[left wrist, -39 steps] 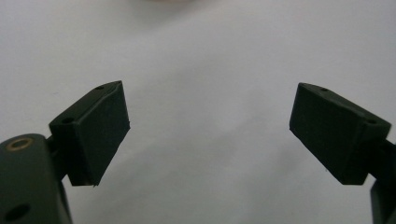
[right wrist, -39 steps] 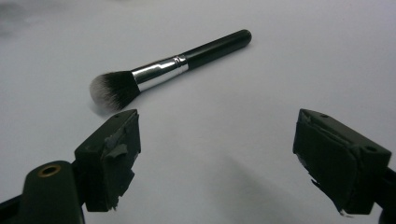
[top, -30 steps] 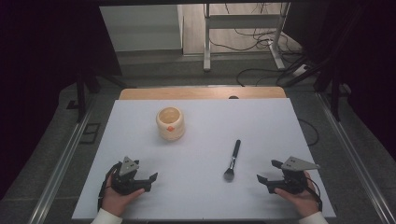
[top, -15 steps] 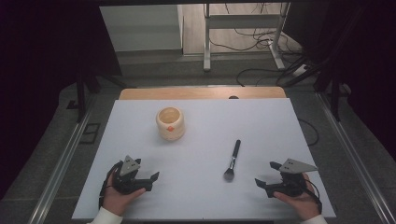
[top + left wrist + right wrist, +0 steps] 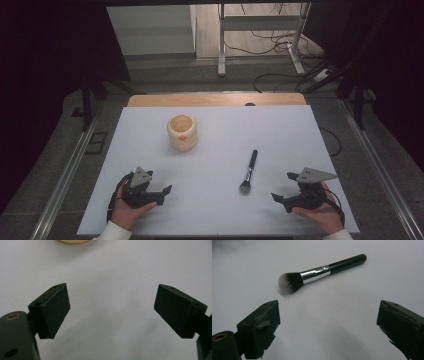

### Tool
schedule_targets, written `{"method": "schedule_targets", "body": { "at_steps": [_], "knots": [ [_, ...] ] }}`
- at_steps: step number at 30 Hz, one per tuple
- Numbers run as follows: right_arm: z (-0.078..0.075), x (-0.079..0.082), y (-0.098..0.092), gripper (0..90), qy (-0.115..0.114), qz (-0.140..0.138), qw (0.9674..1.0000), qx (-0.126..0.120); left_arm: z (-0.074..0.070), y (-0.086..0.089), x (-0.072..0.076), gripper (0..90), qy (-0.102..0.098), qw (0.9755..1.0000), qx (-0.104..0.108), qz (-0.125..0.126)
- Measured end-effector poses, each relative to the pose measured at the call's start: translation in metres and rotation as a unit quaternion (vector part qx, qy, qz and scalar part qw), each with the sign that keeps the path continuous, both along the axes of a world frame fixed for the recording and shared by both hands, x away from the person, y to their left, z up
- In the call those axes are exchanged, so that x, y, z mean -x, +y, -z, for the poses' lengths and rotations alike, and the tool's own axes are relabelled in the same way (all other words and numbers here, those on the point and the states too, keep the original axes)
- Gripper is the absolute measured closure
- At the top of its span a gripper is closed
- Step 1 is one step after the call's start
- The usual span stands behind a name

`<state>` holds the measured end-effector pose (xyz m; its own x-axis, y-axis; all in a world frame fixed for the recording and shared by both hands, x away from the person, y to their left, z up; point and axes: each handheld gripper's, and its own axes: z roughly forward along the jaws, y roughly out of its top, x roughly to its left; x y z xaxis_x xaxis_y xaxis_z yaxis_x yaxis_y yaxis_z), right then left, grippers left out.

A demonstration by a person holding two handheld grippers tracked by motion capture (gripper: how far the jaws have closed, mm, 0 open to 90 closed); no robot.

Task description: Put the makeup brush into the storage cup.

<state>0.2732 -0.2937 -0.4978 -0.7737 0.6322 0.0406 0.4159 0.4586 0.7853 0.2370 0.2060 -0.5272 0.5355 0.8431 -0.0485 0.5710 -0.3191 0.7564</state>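
Black tools [image 5: 165, 191], white sleeves [image 5: 116, 231]

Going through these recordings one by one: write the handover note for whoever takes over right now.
Left tongs: open, empty, resting near the table's front edge.
Right tongs: jaws have just been opening, wide now, nothing between them, aimed at the brush.
Makeup brush: flat on the table, bristles toward the person, untouched.
Cream cup: upright, farther back on the left.
Done: nothing moved yet.
Left: probably grasp the brush, perhaps put it in the cup.
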Motion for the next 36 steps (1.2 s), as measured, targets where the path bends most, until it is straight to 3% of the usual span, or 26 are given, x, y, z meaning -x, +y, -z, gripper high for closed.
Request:
{"method": "schedule_targets", "body": {
  "at_steps": [7,12,14,21,25,27,28,29,30,32,33,35,36],
  "knots": [
    [-0.005,-0.001,0.001,10.8,-0.004,-0.035,0.9992,0.02,0.0,0.0,0.001,14.2,-0.002,1.0,0.0,-0.003],
    [-0.008,-0.004,0.002,11.3,-0.002,-0.049,0.9986,0.019,-0.002,0.0,0.002,14.2,-0.002,1.0,0.002,-0.001],
    [-0.015,-0.007,0.005,11.7,-0.005,-0.07,0.9968,0.038,-0.002,0.0,0.002,14.2,-0.001,1.0,0.002,0.0],
    [-0.03,-0.015,0.01,13.4,-0.028,-0.095,0.9938,0.051,-0.001,0.0,0.003,14.2,-0.002,1.0,0.002,0.003],
    [-0.042,-0.024,0.014,16.5,-0.045,-0.137,0.9871,0.069,-0.001,0.001,0.003,14.2,0.0,1.0,0.002,0.002],
    [-0.043,-0.026,0.015,16.5,-0.044,-0.144,0.9859,0.072,-0.001,0.001,0.003,14.2,0.0,1.0,0.002,0.001],
    [-0.046,-0.029,0.016,17.9,-0.043,-0.17,0.9808,0.086,-0.001,0.001,0.003,14.2,0.0,1.0,0.002,0.002],
    [-0.046,-0.029,0.016,17.9,-0.043,-0.17,0.9808,0.086,-0.001,0.001,0.003,14.2,0.0,1.0,0.001,0.002],
    [-0.046,-0.031,0.017,18.6,-0.045,-0.179,0.9785,0.092,-0.001,0.001,0.003,14.2,0.0,1.0,0.0,0.003],
    [-0.047,-0.034,0.019,18.5,-0.043,-0.2,0.972,0.115,-0.001,0.0,0.003,14.2,0.001,1.0,-0.001,0.004],
    [-0.048,-0.035,0.022,18.5,-0.045,-0.217,0.967,0.126,-0.001,0.0,0.003,14.2,0.001,1.0,-0.001,0.005],
    [-0.048,-0.036,0.023,17.9,-0.041,-0.222,0.9655,0.13,-0.001,0.001,0.003,14.2,0.001,1.0,-0.001,0.005],
    [-0.049,-0.039,0.025,17.1,-0.046,-0.233,0.9616,0.138,0.0,0.001,0.003,14.2,0.001,1.0,-0.001,0.006]
  ]
}}
